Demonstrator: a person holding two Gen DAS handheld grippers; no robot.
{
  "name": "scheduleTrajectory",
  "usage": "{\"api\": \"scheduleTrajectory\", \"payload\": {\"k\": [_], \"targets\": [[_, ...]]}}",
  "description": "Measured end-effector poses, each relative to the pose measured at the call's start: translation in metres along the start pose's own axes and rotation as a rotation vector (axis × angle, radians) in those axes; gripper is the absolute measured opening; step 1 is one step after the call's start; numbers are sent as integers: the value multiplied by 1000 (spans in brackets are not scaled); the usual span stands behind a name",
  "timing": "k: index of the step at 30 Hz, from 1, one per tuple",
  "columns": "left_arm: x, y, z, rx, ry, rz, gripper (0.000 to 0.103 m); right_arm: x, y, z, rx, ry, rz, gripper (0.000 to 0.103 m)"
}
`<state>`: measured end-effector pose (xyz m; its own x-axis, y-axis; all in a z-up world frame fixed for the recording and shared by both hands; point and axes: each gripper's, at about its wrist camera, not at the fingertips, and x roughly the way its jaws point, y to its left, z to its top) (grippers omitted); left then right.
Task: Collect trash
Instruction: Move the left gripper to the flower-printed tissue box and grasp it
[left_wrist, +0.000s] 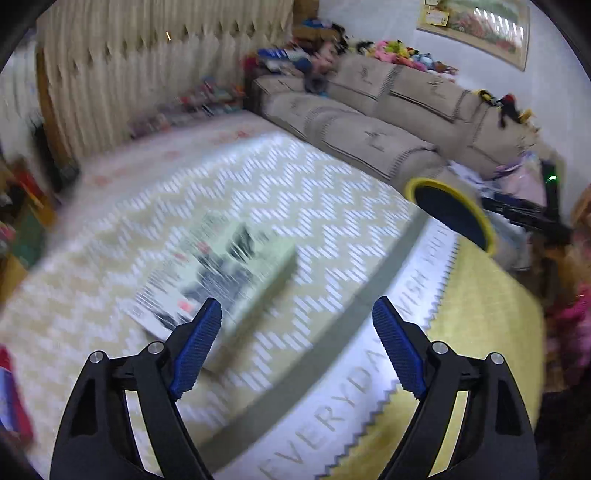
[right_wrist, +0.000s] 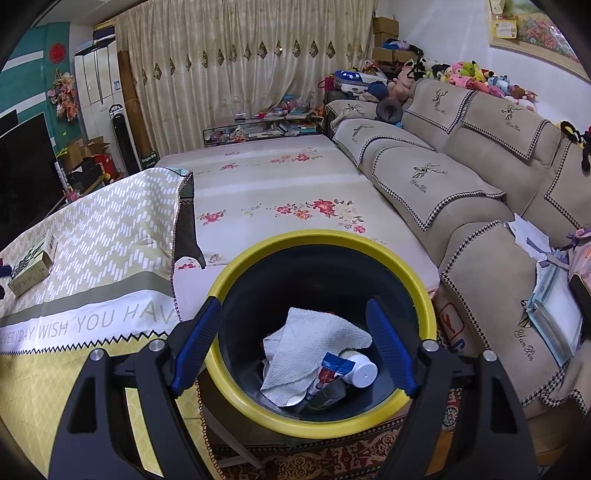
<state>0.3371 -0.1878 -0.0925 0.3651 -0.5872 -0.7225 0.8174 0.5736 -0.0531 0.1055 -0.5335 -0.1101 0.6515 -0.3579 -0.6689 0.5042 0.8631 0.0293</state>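
The left gripper (left_wrist: 297, 319) is hovering over the worktop (left_wrist: 122, 229), its jaws standing wide apart and holding nothing. Just ahead of its left finger a flat box (left_wrist: 218, 273) is lying on the zigzag-patterned tablecloth (left_wrist: 325, 206); the left wrist view is smeared with blur, so the print on the box cannot be read, though it looks like a small cardboard carton. Off to the right in that view, the yellow rim of the bin (left_wrist: 417, 182) is showing past the worktop's edge, in front of the sofa (left_wrist: 388, 122).

The right gripper (right_wrist: 293, 319) is hanging directly above the bin (right_wrist: 236, 258), its jaws also spread apart and empty. Inside the dark tub a crumpled paper towel (right_wrist: 314, 339) is lying on top, with a white bottle (right_wrist: 360, 367) and a red and blue wrapper (right_wrist: 332, 363) beside and partly beneath it. In the right wrist view the box (right_wrist: 31, 267) is sitting far to the left on the worktop (right_wrist: 110, 236), well apart from the bin. The bin is standing on the patterned rug (right_wrist: 332, 458) between the worktop and the sofa (right_wrist: 480, 206)
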Motion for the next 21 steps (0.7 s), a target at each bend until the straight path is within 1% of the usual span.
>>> {"api": "scheduleTrajectory", "payload": {"k": [2,5,6,8,10,13,15,17,19,20,21], "targets": [[-1,11,6,-4,-16,49,84,0,-1,-1,2,4,4,76],[6,28,11,11,0,109,84,-2,-4,-2,5,2,8,76],[7,37,12,4,3,103,84,-2,-5,-2,8,3,9,76],[14,58,11,-45,20,71,84,0,-8,-2,19,9,18,76],[19,79,8,-102,29,58,84,1,-8,-2,28,14,24,76],[25,101,3,-176,44,-23,84,3,-7,-1,23,21,25,76],[29,104,0,-188,65,-67,84,4,-6,-1,26,26,35,76],[32,96,-3,-173,79,-103,84,5,-5,-2,32,31,54,76],[29,76,-6,-118,94,-134,84,7,-2,-2,24,34,57,76],[25,59,-8,-66,101,-143,84,7,-1,-3,20,35,57,76],[24,47,-8,-35,103,-136,84,7,0,-3,19,37,58,76]]}}
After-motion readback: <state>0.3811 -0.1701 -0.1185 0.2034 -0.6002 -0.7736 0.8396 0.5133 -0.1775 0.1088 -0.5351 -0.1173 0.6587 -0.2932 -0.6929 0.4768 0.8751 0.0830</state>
